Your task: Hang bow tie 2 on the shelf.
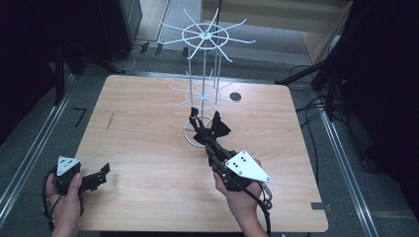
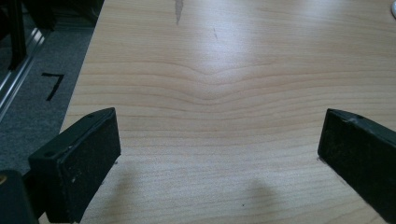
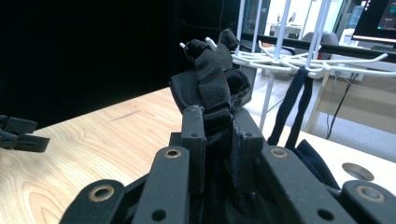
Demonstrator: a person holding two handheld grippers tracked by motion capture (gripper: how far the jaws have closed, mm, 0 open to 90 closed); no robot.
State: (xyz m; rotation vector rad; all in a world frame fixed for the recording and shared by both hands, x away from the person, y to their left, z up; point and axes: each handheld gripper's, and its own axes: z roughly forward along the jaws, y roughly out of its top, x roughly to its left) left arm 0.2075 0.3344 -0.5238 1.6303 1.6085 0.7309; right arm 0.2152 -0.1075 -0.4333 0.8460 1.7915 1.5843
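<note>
A white wire rack point(image 1: 203, 64) with two tiers of hooks stands at the middle back of the wooden table point(image 1: 148, 148). My right gripper point(image 1: 207, 140) points at its lower tier and is shut on a black cloth piece with a strap point(image 1: 211, 129). In the right gripper view the cloth point(image 3: 210, 88) bunches up between the closed jaws of the right gripper point(image 3: 218, 123), its strap end level with a hook tip point(image 3: 212, 44). A dark strap point(image 3: 299, 102) hangs from another hook. My left gripper point(image 1: 101, 173) rests open at the front left, and in its own view the left gripper point(image 2: 219, 154) has bare wood between its jaws.
The rack's ring base point(image 1: 190, 136) lies on the table just left of the held cloth. A round hole point(image 1: 235, 97) sits in the tabletop behind the rack. Metal rails point(image 1: 29, 153) and cables point(image 1: 316, 106) run along the floor on both sides.
</note>
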